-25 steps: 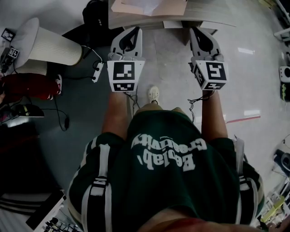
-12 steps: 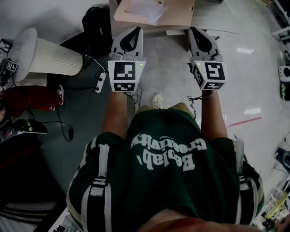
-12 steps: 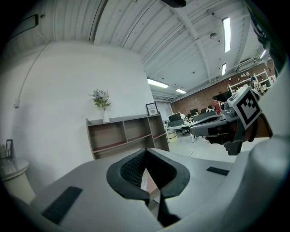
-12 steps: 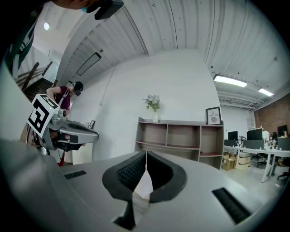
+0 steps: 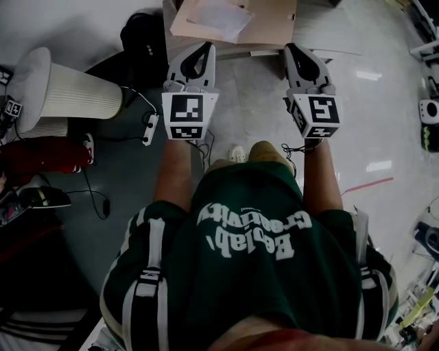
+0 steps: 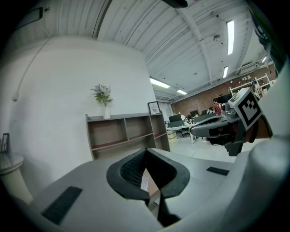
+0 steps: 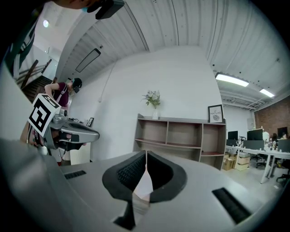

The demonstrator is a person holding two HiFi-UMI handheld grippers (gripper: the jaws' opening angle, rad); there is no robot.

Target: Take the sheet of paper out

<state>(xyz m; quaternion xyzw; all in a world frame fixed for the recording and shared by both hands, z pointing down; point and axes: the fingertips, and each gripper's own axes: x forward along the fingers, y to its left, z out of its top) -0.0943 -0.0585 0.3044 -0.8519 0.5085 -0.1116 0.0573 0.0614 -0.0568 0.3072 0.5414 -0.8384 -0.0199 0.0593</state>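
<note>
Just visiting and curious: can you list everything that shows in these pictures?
table: one, grey, ahead
folder: one, brown, on the table
paper: one, white, on the folder
cylinder: one, white, ribbed, floor at left
bag: one, black, floor by the table
shelf: one, brown, against the white wall
vase: one, white, with flowers, on the shelf
frame: one, dark, on the shelf
shirt: one, green, on the person
left gripper: one, grey, jaws shut, empty
right gripper: one, grey, jaws shut, empty

A sheet of paper (image 5: pixel 214 16) lies on a cardboard folder (image 5: pixel 271 20) on the tabletop (image 5: pixel 321 31), toward the folder's left. The left tongs (image 5: pixel 204 45) and right tongs (image 5: pixel 293 47) are side by side at the tabletop's near edge. A ribbed cylinder (image 5: pixel 68 92) is on the floor (image 5: pixel 257 103), far left.
</note>
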